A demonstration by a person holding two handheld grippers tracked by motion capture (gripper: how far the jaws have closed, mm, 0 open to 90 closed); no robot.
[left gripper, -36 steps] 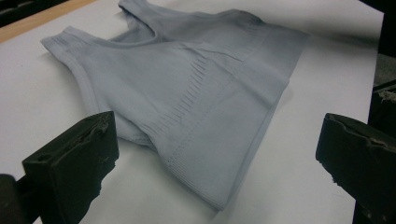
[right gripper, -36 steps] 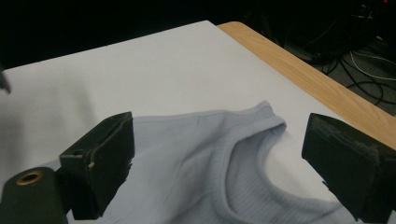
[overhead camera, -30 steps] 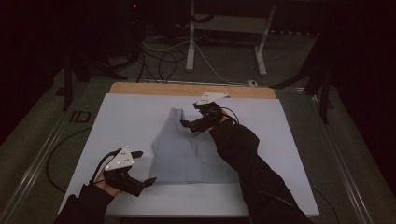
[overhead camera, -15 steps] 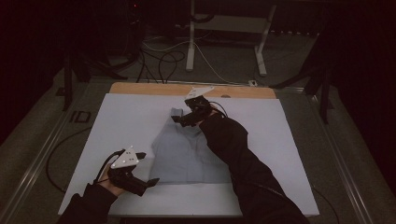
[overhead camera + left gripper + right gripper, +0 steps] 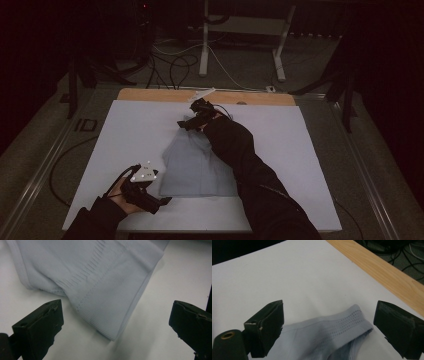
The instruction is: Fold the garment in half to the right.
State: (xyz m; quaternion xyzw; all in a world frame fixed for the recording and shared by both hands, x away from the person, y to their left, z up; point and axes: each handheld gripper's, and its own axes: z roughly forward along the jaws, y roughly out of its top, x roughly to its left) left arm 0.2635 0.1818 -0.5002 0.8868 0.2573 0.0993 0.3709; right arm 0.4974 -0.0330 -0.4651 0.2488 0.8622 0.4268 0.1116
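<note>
A pale blue knit garment (image 5: pixel 197 165) lies flat in the middle of the white table cover (image 5: pixel 300 165). My left gripper (image 5: pixel 159 200) sits at its near left corner; in the left gripper view it (image 5: pixel 117 322) stands open, jaws wide apart, with the ribbed hem corner (image 5: pixel 110 305) lying between and just beyond them. My right gripper (image 5: pixel 184 125) is at the garment's far end. In the right gripper view it (image 5: pixel 329 325) is open, and a perforated strap edge (image 5: pixel 344 321) lies between its jaws on the table.
A wooden strip (image 5: pixel 205 95) runs along the table's far edge, close behind the right gripper, and shows as a wooden strip (image 5: pixel 382 272) in the right gripper view. Beyond it are a white stand's legs (image 5: pixel 240 45) and cables (image 5: pixel 172 62) on the floor.
My right gripper has shifted left along the garment's far end. The left gripper has edged right, toward the near left corner. Both stayed open.
</note>
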